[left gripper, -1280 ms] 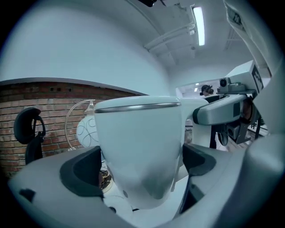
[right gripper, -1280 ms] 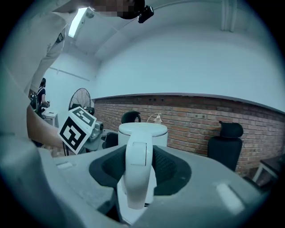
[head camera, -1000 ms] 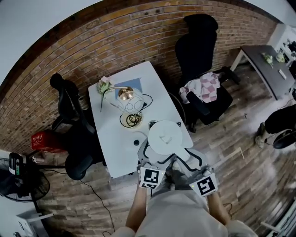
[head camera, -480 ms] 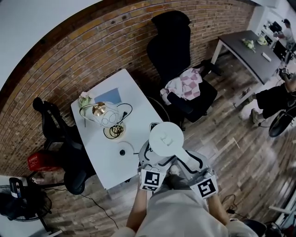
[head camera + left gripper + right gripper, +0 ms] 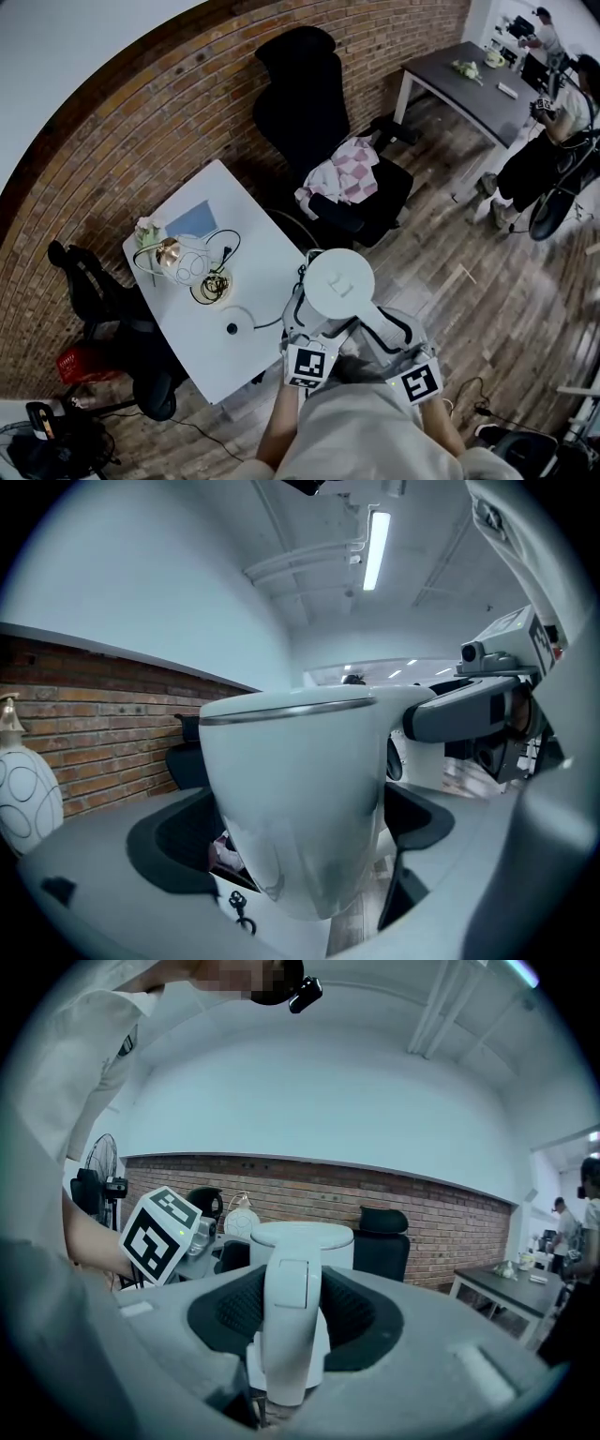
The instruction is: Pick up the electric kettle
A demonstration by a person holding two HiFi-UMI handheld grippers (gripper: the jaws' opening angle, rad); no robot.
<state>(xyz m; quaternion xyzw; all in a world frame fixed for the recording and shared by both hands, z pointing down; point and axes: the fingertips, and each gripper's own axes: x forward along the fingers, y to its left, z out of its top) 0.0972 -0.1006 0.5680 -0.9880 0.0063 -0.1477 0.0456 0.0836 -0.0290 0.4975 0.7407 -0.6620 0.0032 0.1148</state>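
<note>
The white electric kettle [image 5: 338, 281] hangs in the air just off the white table's [image 5: 183, 300] near right edge, above the wooden floor. My left gripper [image 5: 309, 319] is shut on its round body [image 5: 291, 761], which fills the gap between the two black pads [image 5: 178, 846]. My right gripper [image 5: 373, 323] is shut on the kettle's handle [image 5: 292, 1307], gripped upright between its ribbed pads [image 5: 234, 1312]. The kettle's round base [image 5: 234, 322] lies bare on the table with its cable.
On the table stand a pale round vase [image 5: 183, 258] and a coil of black cable [image 5: 212, 284]. A black chair with a pink checked cloth [image 5: 342, 173] stands behind. A second chair [image 5: 103, 300] is left of the table. A grey desk [image 5: 469, 80] and a person [image 5: 548, 141] are far right.
Both grippers have carried the kettle away from the table to the right. In the head view the table and chairs have slid left, and more wooden floor and the grey desk show.
</note>
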